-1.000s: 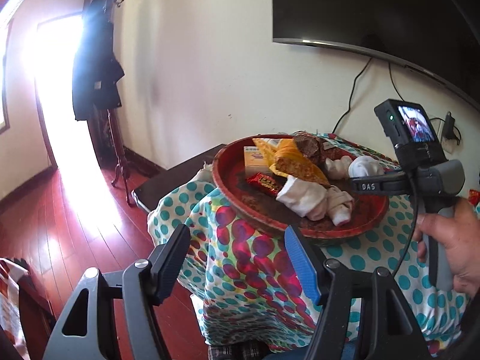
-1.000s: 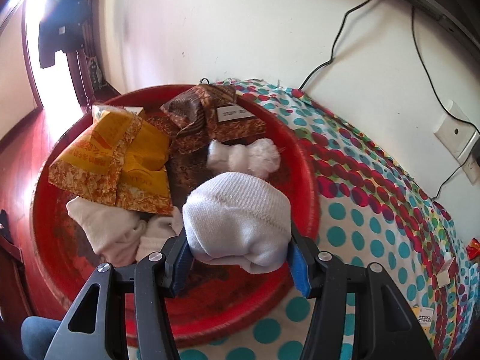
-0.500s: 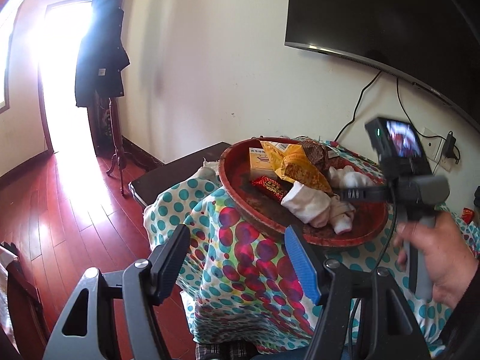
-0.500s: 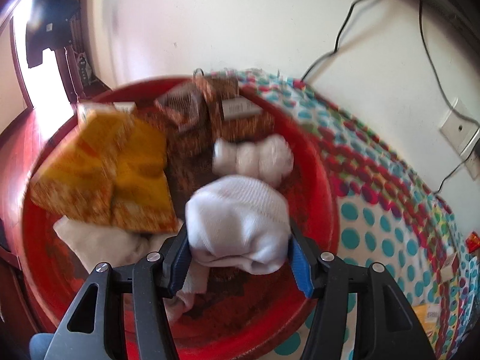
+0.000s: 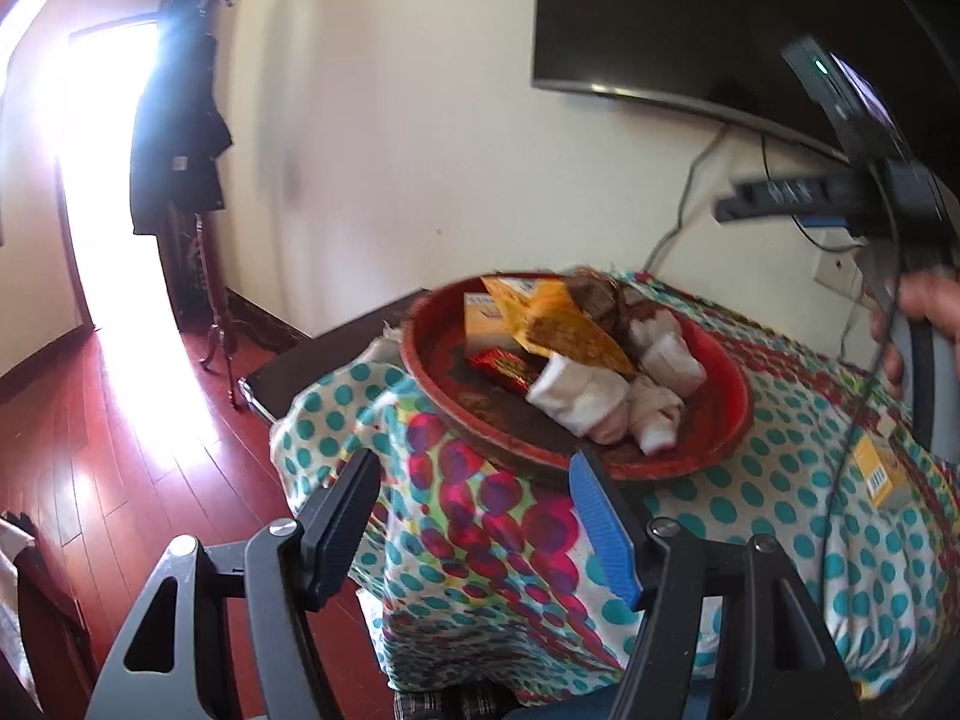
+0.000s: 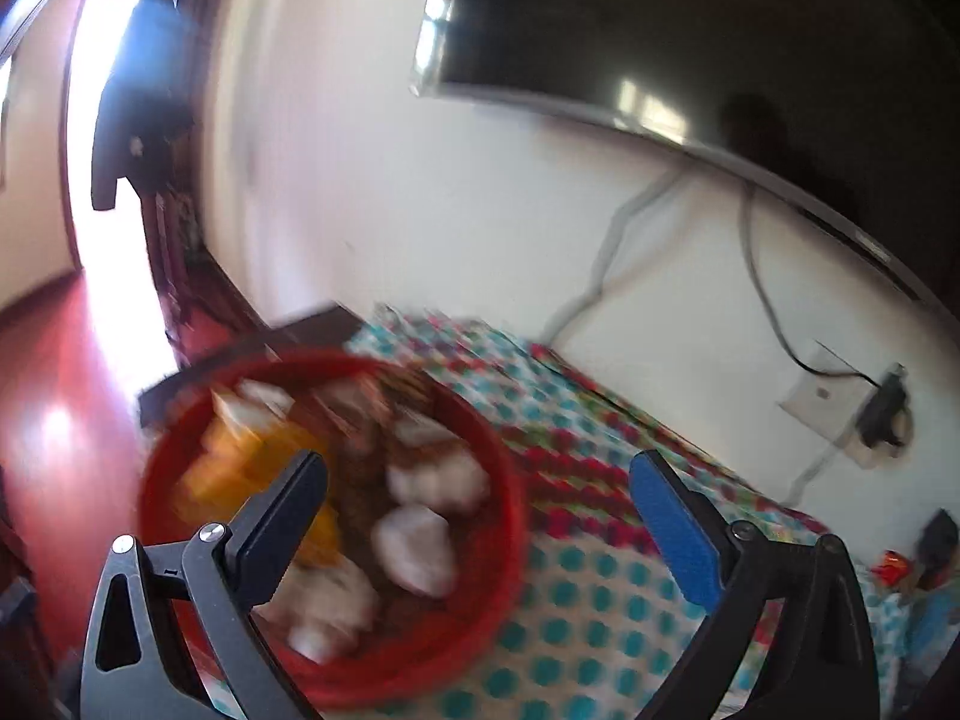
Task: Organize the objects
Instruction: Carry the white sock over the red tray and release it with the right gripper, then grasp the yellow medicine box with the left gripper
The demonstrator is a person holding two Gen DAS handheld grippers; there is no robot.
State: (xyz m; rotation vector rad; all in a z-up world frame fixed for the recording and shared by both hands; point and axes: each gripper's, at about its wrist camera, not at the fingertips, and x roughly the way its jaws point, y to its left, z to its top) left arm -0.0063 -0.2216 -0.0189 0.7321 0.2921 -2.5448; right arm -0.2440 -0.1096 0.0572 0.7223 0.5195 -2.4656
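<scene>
Released sock (image 6: 414, 546) below right tool (image 6: 480, 516)

Dotted cloth-covered table (image 5: 750, 516), red bowl (image 5: 729, 426), yellow box (image 5: 879, 471)

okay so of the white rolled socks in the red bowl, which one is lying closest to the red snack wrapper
The large white sock roll at the bowl's front: one end touches the red wrapper, just below the yellow packet. The other rolls lie farther right, apart from the wrapper.

Red bowl (image 5: 729, 420) crowded with bundles, spotted cloth (image 5: 798, 456) right of it bare
</scene>
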